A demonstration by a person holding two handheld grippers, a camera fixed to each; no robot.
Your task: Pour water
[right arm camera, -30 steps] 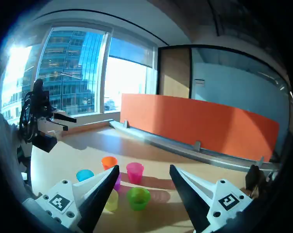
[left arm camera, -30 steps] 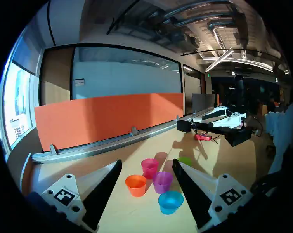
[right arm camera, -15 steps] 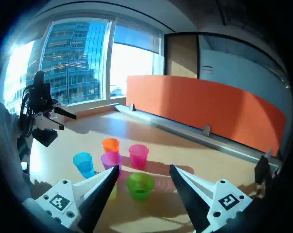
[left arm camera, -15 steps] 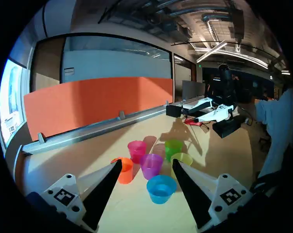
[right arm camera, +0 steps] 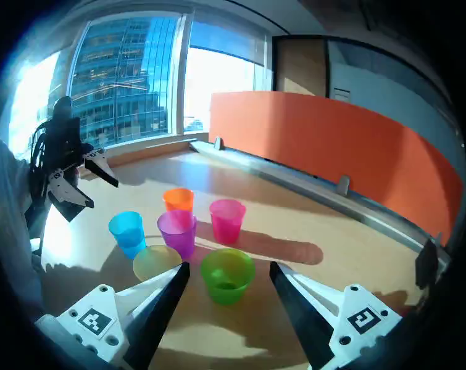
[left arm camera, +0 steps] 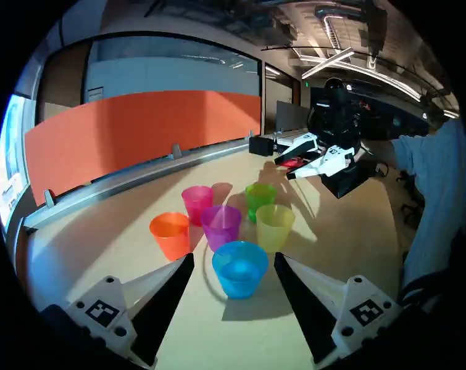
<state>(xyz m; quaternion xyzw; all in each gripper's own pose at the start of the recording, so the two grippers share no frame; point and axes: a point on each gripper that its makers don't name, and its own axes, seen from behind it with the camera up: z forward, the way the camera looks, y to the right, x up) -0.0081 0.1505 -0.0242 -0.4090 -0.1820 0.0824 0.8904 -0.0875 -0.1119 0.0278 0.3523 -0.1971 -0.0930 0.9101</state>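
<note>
Several plastic cups stand clustered on a wooden table (left arm camera: 356, 240). In the left gripper view my left gripper (left arm camera: 233, 266) is open, with the blue cup (left arm camera: 239, 269) standing between its fingertips; behind it are the purple cup (left arm camera: 220, 226), orange cup (left arm camera: 170, 235), yellow cup (left arm camera: 274, 227), pink cup (left arm camera: 197, 204) and green cup (left arm camera: 259, 200). In the right gripper view my right gripper (right arm camera: 228, 273) is open around the green cup (right arm camera: 227, 274), untouched, with the yellow cup (right arm camera: 156, 262), purple cup (right arm camera: 177, 232), pink cup (right arm camera: 226, 219), blue cup (right arm camera: 128, 233) and orange cup (right arm camera: 178, 200) beyond.
An orange partition (left arm camera: 128, 132) on a metal rail (left arm camera: 140, 179) bounds the table's far side. Large windows (right arm camera: 121, 80) lie beyond the table. The other gripper (left arm camera: 319, 163), held by a person's sleeved arm (left arm camera: 433, 185), hovers across the table; likewise the other gripper (right arm camera: 78, 176).
Both grippers have tilted down and moved in toward the cups. The blue cup now stands between the left fingertips and the green cup between the right ones.
</note>
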